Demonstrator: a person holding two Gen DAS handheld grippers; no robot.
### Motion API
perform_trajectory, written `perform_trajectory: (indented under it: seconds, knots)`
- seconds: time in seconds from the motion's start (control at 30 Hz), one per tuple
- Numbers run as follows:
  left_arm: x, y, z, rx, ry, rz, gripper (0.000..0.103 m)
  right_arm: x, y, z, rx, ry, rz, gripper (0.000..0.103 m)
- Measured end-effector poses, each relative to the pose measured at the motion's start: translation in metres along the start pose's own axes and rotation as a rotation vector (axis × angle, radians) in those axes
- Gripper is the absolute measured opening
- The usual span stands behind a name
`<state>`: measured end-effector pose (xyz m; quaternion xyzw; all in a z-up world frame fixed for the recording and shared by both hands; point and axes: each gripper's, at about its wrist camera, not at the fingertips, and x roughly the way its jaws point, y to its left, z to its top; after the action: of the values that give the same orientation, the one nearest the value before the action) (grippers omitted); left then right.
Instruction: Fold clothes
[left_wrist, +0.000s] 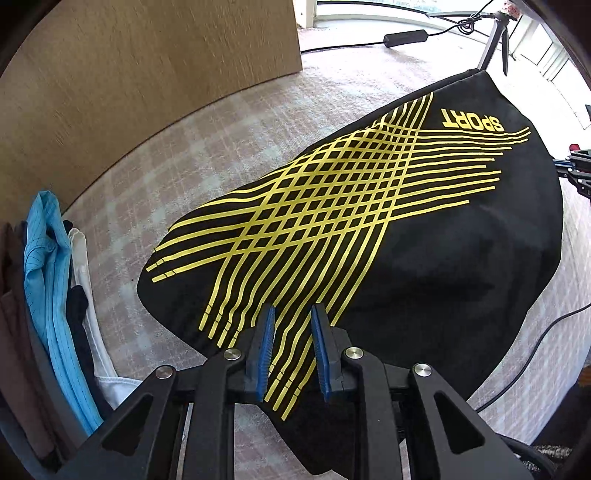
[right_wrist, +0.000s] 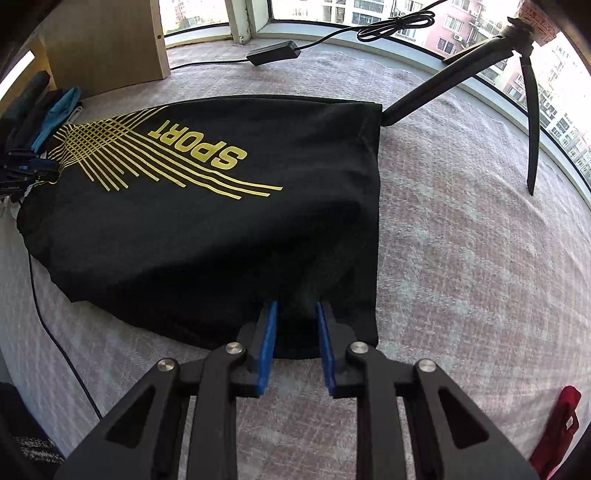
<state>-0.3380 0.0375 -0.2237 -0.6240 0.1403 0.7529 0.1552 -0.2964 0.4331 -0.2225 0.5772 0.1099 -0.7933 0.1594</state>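
A black shirt with yellow crossed stripes and the word SPORT (left_wrist: 424, 236) lies folded on the checked cloth surface; it also shows in the right wrist view (right_wrist: 221, 229). My left gripper (left_wrist: 293, 314) is open, its blue pads over the shirt's near striped edge, with cloth between the jaws. My right gripper (right_wrist: 297, 308) is open at the shirt's near right corner, with the black hem between the pads. The left gripper shows far left in the right wrist view (right_wrist: 26, 170), and the right gripper shows at the right edge of the left wrist view (left_wrist: 576, 166).
A pile of clothes, blue, white and dark (left_wrist: 55, 295), lies at the left. A wooden panel (left_wrist: 147, 66) stands behind. A black tripod (right_wrist: 461, 70), a power adapter (right_wrist: 273, 51) and cables lie near the window. A red garment (right_wrist: 557, 424) lies at the lower right.
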Motion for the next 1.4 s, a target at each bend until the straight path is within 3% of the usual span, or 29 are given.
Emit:
perform_trajectory:
  seconds: [0.17,0.3,0.4,0.53,0.63,0.77,0.93,1.0,1.17,1.2,1.3,1.4]
  knots:
    - [0.0,0.0,-0.001,0.005,0.002,-0.004,0.015,-0.037,0.004,0.007,-0.032,-0.083,-0.026,0.004]
    - [-0.008,0.006,-0.001,-0.034,-0.022,-0.026,0.014,-0.026,-0.018,0.004,0.0,0.024,-0.1,0.005]
    - [-0.036,0.024,-0.008,-0.093,-0.089,0.027,0.016,-0.015,-0.009,0.0,-0.043,0.085,-0.146,0.006]
    - [-0.06,0.059,-0.028,-0.186,-0.12,0.023,0.026,-0.036,-0.003,0.008,-0.033,0.018,-0.221,0.025]
    - [-0.052,0.077,-0.046,-0.222,-0.092,0.006,0.026,-0.034,0.021,0.02,-0.052,0.007,-0.153,0.025]
    - [-0.037,0.065,-0.054,-0.246,-0.085,-0.097,0.029,-0.032,0.052,0.036,-0.078,-0.009,-0.063,0.03]
    - [-0.01,0.067,-0.025,-0.236,-0.095,-0.027,0.038,-0.028,0.091,0.055,-0.107,-0.027,0.046,0.03]
    - [-0.002,0.068,-0.015,-0.221,-0.084,0.005,0.048,-0.025,0.081,0.046,-0.072,-0.018,0.029,0.03]
    - [-0.037,0.063,-0.031,-0.197,-0.124,0.096,0.046,-0.017,0.056,0.025,0.02,0.0,-0.015,0.03]
    - [-0.046,0.059,-0.035,-0.189,-0.135,0.102,0.046,-0.028,0.039,0.018,0.087,-0.035,-0.024,0.03]
    - [-0.07,0.041,-0.043,-0.14,-0.171,0.096,0.046,-0.043,-0.008,-0.008,0.267,-0.082,-0.085,0.046]
    - [-0.075,0.007,-0.041,-0.076,-0.163,0.051,0.046,-0.032,-0.033,-0.023,0.375,-0.053,-0.046,0.046]
